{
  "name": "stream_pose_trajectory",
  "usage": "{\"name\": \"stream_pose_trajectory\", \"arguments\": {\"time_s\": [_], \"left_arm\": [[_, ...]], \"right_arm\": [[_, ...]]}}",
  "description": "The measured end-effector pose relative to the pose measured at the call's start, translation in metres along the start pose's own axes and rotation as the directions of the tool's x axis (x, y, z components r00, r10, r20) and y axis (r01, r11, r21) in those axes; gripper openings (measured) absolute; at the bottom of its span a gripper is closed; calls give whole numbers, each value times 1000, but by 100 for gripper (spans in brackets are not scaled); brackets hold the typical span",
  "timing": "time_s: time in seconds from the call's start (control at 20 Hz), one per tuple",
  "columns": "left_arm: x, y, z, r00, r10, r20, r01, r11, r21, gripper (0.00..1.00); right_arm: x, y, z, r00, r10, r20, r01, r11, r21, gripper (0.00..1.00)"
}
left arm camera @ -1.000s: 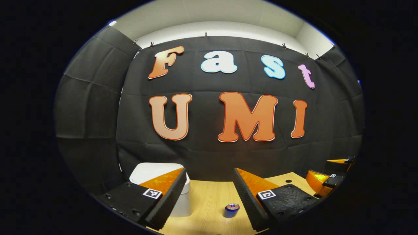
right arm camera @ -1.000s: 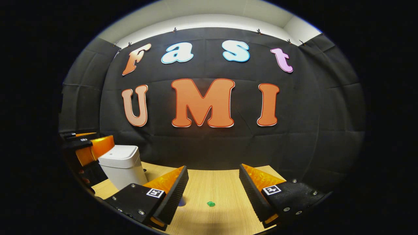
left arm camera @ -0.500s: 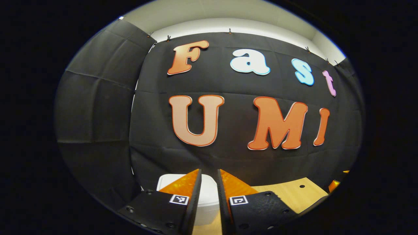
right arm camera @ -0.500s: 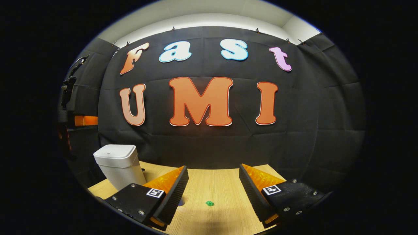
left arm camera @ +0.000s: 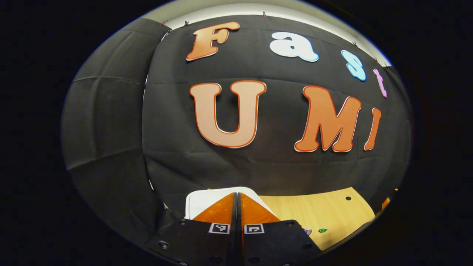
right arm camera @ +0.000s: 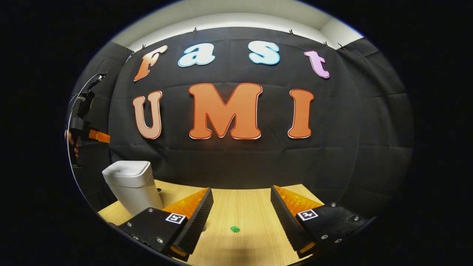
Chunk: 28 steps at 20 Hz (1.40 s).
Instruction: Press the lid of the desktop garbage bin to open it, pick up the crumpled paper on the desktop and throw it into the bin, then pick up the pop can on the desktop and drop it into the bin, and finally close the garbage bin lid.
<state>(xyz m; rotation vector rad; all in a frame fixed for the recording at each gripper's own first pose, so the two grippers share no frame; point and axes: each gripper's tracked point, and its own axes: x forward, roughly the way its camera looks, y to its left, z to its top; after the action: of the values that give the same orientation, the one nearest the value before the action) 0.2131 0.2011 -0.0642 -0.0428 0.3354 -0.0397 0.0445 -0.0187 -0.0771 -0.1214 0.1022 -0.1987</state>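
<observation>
The white garbage bin point(right arm camera: 131, 183) stands at the left rear of the wooden table point(right arm camera: 244, 210) with its lid down. In the left gripper view the bin's lid point(left arm camera: 205, 199) lies just behind and below my left gripper point(left arm camera: 236, 194), whose fingers are shut together on nothing. The right gripper view shows that same left gripper point(right arm camera: 90, 133) high above the bin at the far left. A small green crumpled paper point(right arm camera: 234, 229) lies on the table between the fingers of my open right gripper point(right arm camera: 242, 194); it is also the green crumpled paper point(left arm camera: 322, 230) in the left gripper view.
A small pale round thing point(left arm camera: 308, 231), perhaps the can's top, peeks out beside the left gripper's body. The table has a dark hole point(left arm camera: 348, 198) near its back edge. The black cloth wall closes the table off behind and on both sides.
My left gripper has gone from wide open to shut and swung left and up, from over the can to above the bin. The right gripper has barely moved.
</observation>
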Motion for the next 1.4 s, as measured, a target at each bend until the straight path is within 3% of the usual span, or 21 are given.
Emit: {"name": "stream_pose_trajectory", "arguments": {"time_s": [0.2,0.35,0.55,0.9,1.1,1.4], "left_arm": [[9,0,0,998,-41,-50,40,999,-23,0],[22,-4,-14,981,-113,-156,91,985,-144,0],[29,-4,-79,901,-171,-399,100,976,-193,0],[42,-5,-104,853,-191,-485,118,977,-176,0],[43,-7,-125,812,-181,-555,113,981,-156,0],[46,-3,-132,799,-174,-576,97,982,-162,0]], "right_arm": [[6,-10,-2,999,-31,-14,31,999,-22,94],[5,-16,-4,998,-54,-20,53,998,-45,93],[1,-15,-10,996,-77,-35,75,996,-50,94],[-3,-8,-11,996,-81,-38,79,995,-53,93],[-2,-6,-15,996,-75,-47,73,996,-45,93],[-3,-9,-17,996,-70,-51,68,996,-54,93]]}}
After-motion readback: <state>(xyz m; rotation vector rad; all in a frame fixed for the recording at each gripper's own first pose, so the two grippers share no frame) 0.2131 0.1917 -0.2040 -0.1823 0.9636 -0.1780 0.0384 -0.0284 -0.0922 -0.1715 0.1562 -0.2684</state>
